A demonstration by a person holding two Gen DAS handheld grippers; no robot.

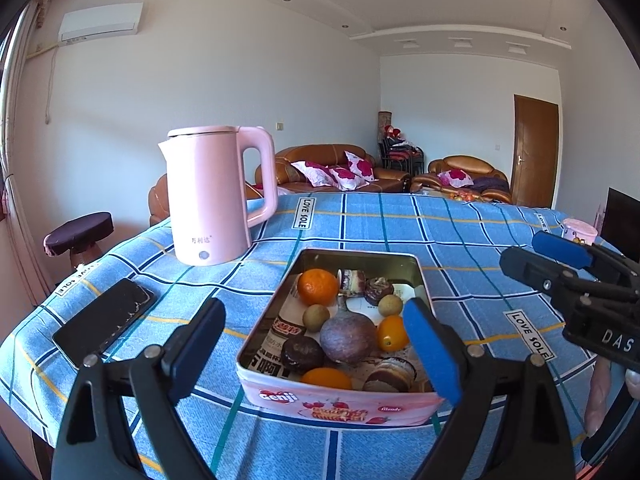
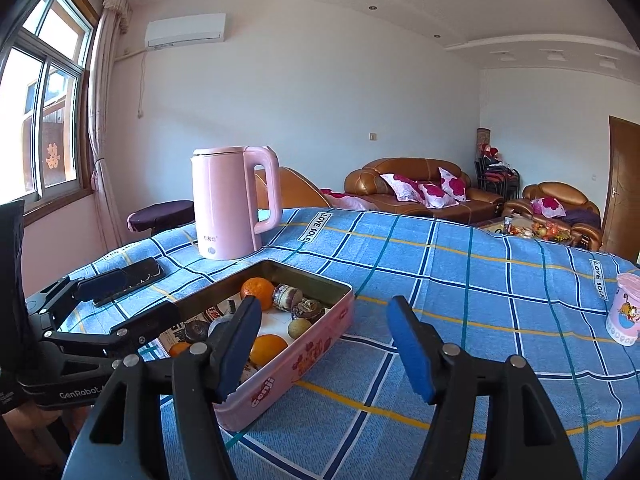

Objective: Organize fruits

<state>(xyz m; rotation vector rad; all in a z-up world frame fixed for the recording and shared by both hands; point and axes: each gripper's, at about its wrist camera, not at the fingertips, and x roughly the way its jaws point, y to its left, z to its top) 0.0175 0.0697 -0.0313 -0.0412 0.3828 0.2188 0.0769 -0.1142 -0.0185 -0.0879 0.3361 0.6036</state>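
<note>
A pink tin [image 1: 340,402] stands on the blue checked tablecloth, holding fruit mixed with wrapped cakes. Inside lie a mandarin [image 1: 318,287], two small brownish-green round fruits [image 1: 315,317], a large purple-brown fruit [image 1: 348,338], a small yellow-orange fruit [image 1: 392,334] and an orange [image 1: 326,378] at the near wall. My left gripper [image 1: 316,308] is open just above the tin's near end, with nothing between its pads. My right gripper [image 2: 323,305] is open and empty beside the tin [image 2: 304,356], with its left finger [image 2: 236,344] over the tin's near corner. It also shows in the left wrist view, at the right edge [image 1: 560,264].
A pink kettle [image 1: 212,200] stands behind the tin on the left, and a dark phone [image 1: 104,320] lies near the table's left edge. A pink cup [image 2: 624,312] sits at the far right. Bare cloth [image 2: 460,280] stretches right of the tin. Sofas and a stool stand beyond.
</note>
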